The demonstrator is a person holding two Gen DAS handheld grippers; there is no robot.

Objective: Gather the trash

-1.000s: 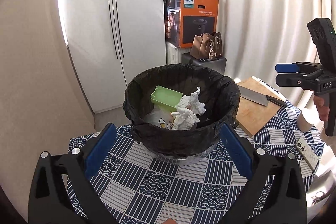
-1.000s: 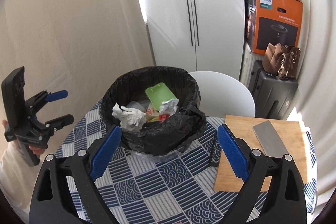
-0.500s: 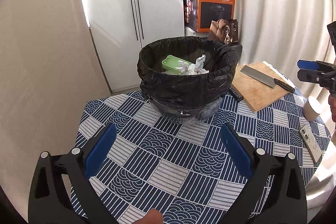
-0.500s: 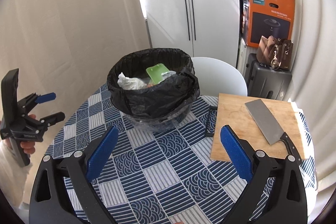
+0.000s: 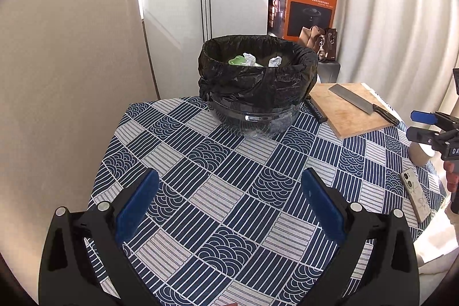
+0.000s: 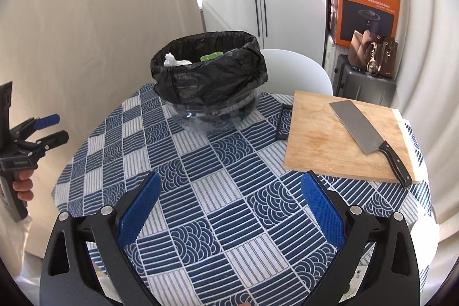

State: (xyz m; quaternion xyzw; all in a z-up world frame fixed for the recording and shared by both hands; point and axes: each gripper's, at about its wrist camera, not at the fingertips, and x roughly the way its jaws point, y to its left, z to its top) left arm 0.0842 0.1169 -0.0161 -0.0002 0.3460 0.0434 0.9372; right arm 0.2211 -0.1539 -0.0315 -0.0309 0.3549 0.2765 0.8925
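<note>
— What did your left gripper show?

— I had its jaws spread wide with nothing between them, hovering over the near part of the table. The bin, lined with a black bag, stood toward the far edge. Inside I saw crumpled paper and something green.

— And to the right of the bin?

— A board lay near the right edge with a cleaver on it. A phone sat at the near right edge.

— Your right gripper?

— I held it parted too, holding nothing, above the near side of the table. From its camera the bin was left of the board, apart from it, and the cleaver lay diagonally across the board.
</note>
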